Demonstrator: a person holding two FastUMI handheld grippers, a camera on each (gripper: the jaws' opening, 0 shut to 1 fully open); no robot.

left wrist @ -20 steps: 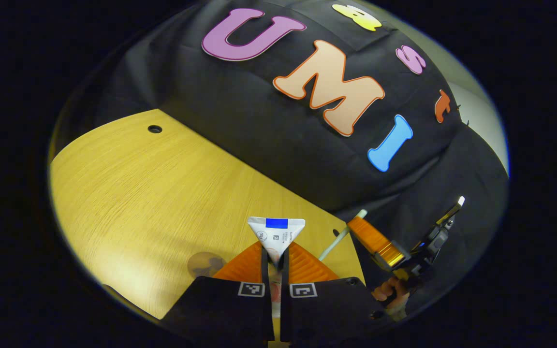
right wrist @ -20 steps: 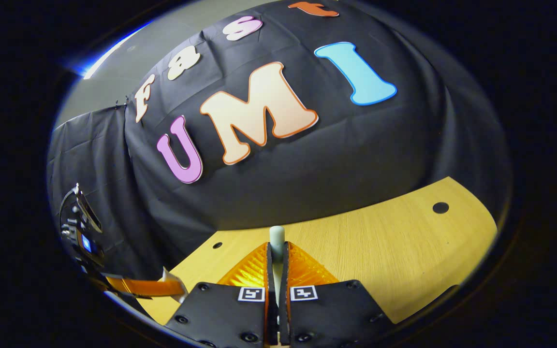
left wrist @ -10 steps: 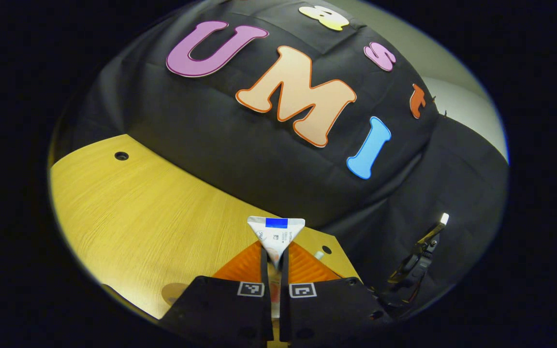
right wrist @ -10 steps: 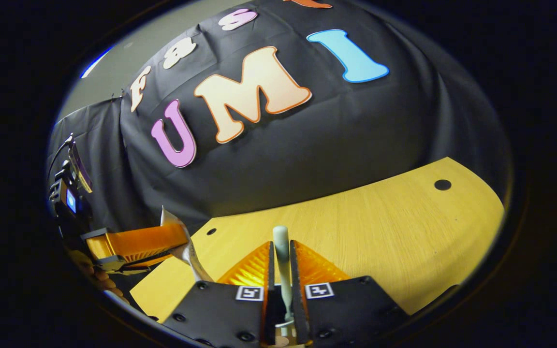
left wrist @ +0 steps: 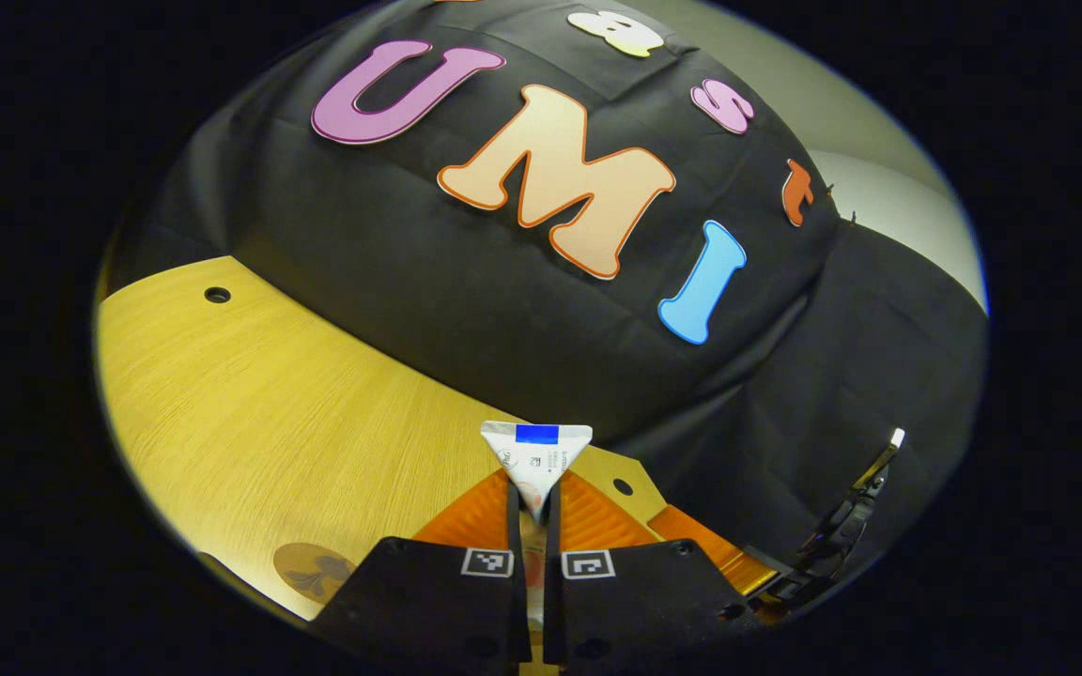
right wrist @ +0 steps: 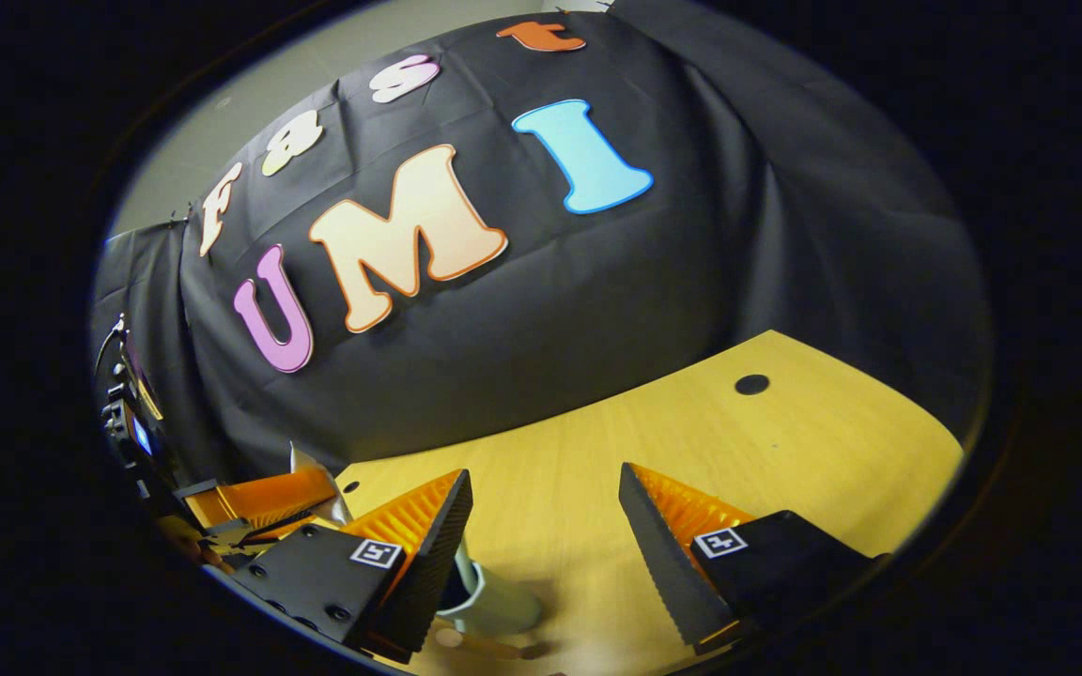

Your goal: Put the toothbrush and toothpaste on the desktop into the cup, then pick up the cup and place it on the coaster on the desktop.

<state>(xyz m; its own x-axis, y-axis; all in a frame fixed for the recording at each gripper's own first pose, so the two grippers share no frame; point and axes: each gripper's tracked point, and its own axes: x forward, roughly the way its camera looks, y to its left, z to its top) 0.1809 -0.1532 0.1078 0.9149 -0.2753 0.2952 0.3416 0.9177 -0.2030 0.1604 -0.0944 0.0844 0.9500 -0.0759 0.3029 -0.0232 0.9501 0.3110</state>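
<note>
Half a second ago the right tool point(right wrist: 541, 526) was closed on the toothbrush handle; now its two fingers stand wide apart with nothing between them, and the toothbrush has gone from them. Below its left finger sits the pale cup point(right wrist: 489, 601) on the desk point(right wrist: 785, 441), partly hidden by that finger (what is inside it cannot be made out).

In the left gripper view, from left to right: a round brownish coaster point(left wrist: 314, 571) lies flat on the desk point(left wrist: 250, 404) near the lower edge, farther left than before; the left tool point(left wrist: 532, 502) pinches the toothpaste point(left wrist: 535, 457), both fingers pressing on the tube, whose flat white crimped end with a blue band fans out above the fingertips; the other tool shows at the lower right.

The coaster appears in the left gripper view, the cup in the right gripper view. In the latter, the left tool shows at the far left with the tube's end sticking out.
</note>
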